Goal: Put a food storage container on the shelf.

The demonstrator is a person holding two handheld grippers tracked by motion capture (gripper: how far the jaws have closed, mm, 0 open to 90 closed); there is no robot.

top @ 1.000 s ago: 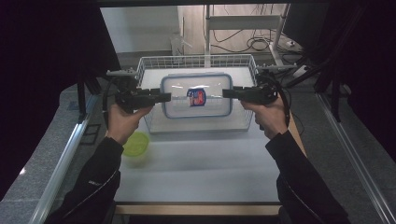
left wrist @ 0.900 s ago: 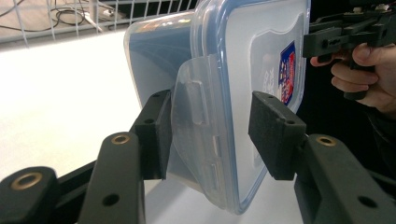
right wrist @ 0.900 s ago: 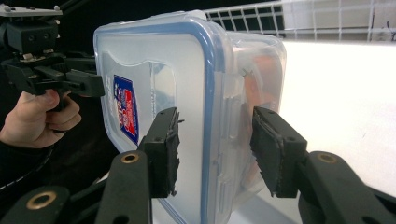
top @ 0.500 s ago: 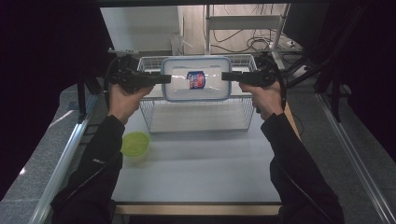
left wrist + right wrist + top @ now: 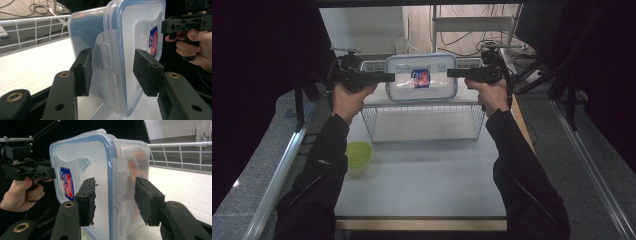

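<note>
Container: clear plastic box (image 5: 421, 77), blue-rimmed lid, rounded corners, lifted above wire basket (image 5: 424, 120).
Left gripper (image 5: 113, 71): jaws apart, straddling its latch flap.
Right gripper (image 5: 115, 198): jaws apart, straddling opposite edge.

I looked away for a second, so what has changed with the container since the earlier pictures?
Both grippers, left and right, raised the lidded container out of the wire basket and tipped it lid-forward. It hangs between them above the basket. The basket and the green bowl stayed put.
</note>
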